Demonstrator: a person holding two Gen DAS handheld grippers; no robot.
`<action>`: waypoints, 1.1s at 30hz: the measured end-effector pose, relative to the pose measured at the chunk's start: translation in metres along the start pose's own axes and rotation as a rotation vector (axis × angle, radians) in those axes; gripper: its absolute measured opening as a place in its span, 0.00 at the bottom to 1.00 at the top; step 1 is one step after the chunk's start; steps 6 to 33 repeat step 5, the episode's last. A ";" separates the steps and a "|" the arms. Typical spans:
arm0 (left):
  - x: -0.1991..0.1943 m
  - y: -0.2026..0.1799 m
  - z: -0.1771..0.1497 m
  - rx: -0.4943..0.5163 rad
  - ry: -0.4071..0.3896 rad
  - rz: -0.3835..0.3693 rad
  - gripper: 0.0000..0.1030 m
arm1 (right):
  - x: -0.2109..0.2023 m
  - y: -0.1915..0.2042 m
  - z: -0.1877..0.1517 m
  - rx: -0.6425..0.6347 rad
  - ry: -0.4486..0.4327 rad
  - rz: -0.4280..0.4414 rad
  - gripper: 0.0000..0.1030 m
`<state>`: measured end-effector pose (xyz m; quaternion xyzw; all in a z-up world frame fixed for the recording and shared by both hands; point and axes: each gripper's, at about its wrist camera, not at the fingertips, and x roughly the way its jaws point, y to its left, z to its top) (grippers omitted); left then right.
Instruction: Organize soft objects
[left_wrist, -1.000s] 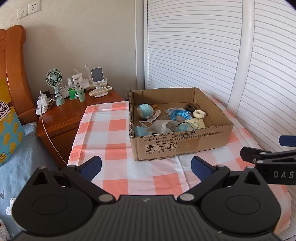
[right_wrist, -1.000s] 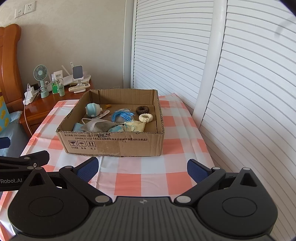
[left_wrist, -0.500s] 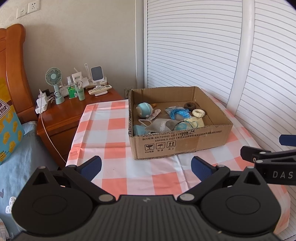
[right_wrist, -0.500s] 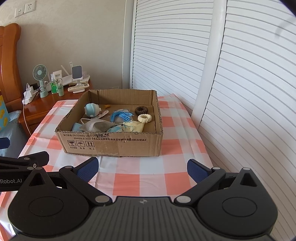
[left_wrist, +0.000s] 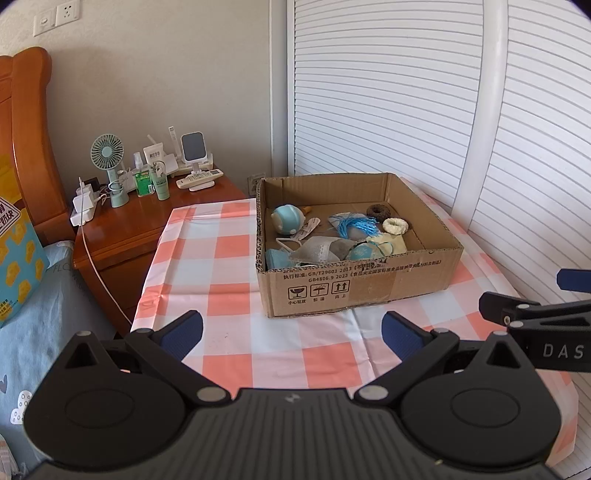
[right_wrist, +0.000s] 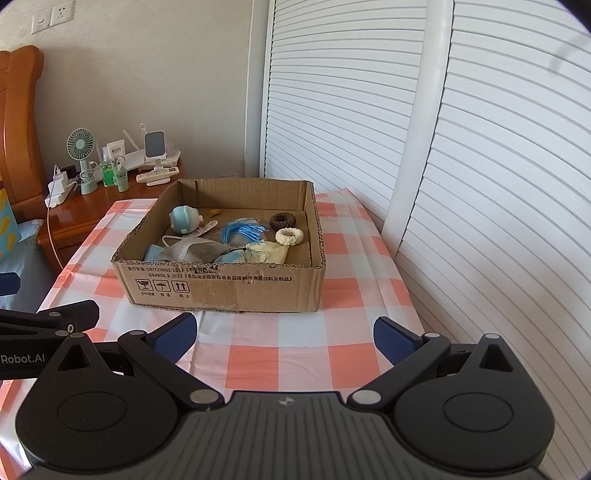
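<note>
A cardboard box (left_wrist: 369, 284) (right_wrist: 229, 286) stands on the checked tablecloth (left_wrist: 229, 258) (right_wrist: 354, 266). Inside lie soft things: a blue round plush toy (left_wrist: 288, 218) (right_wrist: 184, 218), a blue tassel (left_wrist: 356, 224) (right_wrist: 242, 232), a brown scrunchie (left_wrist: 378, 211) (right_wrist: 283, 220), a cream scrunchie (left_wrist: 396, 226) (right_wrist: 289, 236), a grey face mask (left_wrist: 317, 249) (right_wrist: 195, 249) and a pale yellow pouch (left_wrist: 391, 244) (right_wrist: 269, 253). My left gripper (left_wrist: 291, 330) is open and empty, held in front of the box. My right gripper (right_wrist: 284, 332) is open and empty, also in front of the box.
A wooden nightstand (left_wrist: 122, 229) (right_wrist: 74, 210) at the left holds a small fan (left_wrist: 107, 153), bottles, a charger and a remote. A bed with a blue sheet (left_wrist: 33, 314) lies at the left. White louvred doors (left_wrist: 406, 92) (right_wrist: 480, 147) stand behind and to the right.
Both grippers have drawn back a little from the box and risen slightly. Both stay open and empty. Nothing in the box has moved.
</note>
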<state>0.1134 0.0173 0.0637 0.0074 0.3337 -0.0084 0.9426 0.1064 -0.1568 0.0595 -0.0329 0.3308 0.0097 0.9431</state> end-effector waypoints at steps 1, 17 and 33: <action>0.000 0.000 0.000 -0.001 0.000 0.000 0.99 | 0.000 0.000 0.000 -0.001 0.000 0.000 1.00; 0.000 -0.001 0.000 -0.001 0.000 -0.001 0.99 | -0.001 0.000 0.000 -0.003 0.000 0.000 1.00; 0.000 -0.001 0.000 -0.001 0.000 -0.001 0.99 | -0.001 0.000 0.000 -0.003 0.000 0.000 1.00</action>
